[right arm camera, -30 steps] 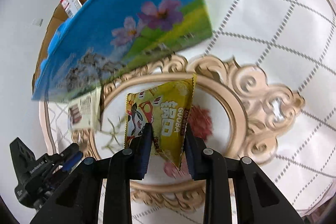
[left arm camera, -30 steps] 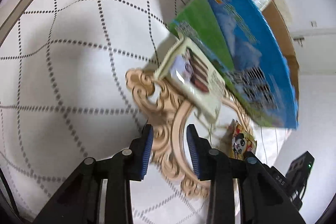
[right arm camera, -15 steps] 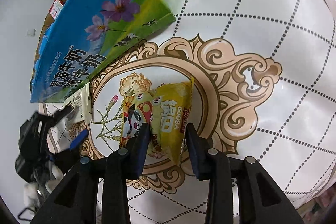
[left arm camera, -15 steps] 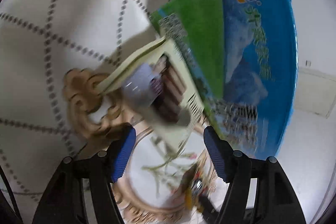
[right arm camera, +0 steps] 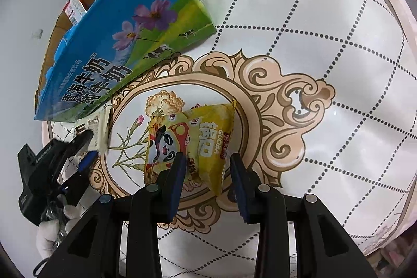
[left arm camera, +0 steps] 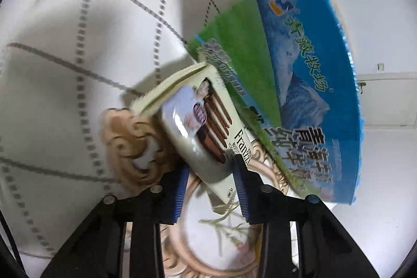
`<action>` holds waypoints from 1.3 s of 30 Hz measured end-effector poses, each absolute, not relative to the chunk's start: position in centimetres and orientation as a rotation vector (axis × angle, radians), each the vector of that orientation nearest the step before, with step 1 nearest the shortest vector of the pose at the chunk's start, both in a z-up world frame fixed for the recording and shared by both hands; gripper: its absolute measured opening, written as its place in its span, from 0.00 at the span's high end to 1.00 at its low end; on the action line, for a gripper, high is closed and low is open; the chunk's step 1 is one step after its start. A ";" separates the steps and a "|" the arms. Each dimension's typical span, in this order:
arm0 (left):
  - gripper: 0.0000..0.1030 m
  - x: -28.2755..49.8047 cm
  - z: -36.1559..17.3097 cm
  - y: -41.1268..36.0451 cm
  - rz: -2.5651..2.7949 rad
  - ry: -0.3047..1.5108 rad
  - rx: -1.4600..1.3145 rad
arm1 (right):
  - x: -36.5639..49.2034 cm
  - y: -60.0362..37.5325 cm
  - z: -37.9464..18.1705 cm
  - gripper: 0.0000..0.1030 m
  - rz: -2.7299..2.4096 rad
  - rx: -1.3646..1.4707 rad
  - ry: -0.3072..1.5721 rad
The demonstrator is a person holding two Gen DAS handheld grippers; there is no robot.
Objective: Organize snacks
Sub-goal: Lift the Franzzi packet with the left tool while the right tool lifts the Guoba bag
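- Bright, even indoor light in both views; the white patterned surface [right arm camera: 299,17] reads clean and almost washed out beyond the right gripper [right arm camera: 206,168].
- Left wrist view is smeared: the dotted lines streak, and the print on the blue carton [left arm camera: 307,85] ahead of the left gripper [left arm camera: 211,173] blurs.
- A soft grey shadow falls on the surface to the left of that carton and the biscuit box [left arm camera: 198,127].
- White glare glints on the biscuit box's glossy face.
- Right wrist view is sharp; the yellow snack bag [right arm camera: 192,137] reads crisply.
- Fisheye bends the grid lines, with black vignette at every corner.
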State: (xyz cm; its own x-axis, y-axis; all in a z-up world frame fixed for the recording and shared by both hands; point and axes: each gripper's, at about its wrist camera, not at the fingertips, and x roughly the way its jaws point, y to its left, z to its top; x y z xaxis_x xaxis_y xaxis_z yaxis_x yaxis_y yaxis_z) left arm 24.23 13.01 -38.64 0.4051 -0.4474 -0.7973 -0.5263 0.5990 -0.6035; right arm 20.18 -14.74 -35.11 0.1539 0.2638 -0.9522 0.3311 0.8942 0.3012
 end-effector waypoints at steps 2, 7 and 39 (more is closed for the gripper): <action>0.71 23.0 -37.8 13.6 0.050 1.231 -0.973 | 20.1 -14.9 -35.0 0.63 -0.047 0.503 1.435; 0.71 19.9 -35.7 15.9 0.022 1.290 -0.904 | 20.2 -15.2 -34.0 0.54 -0.015 0.461 1.457; 0.29 28.7 -35.5 7.3 0.233 1.521 -0.458 | 24.8 -13.1 -36.4 0.10 0.020 0.267 1.555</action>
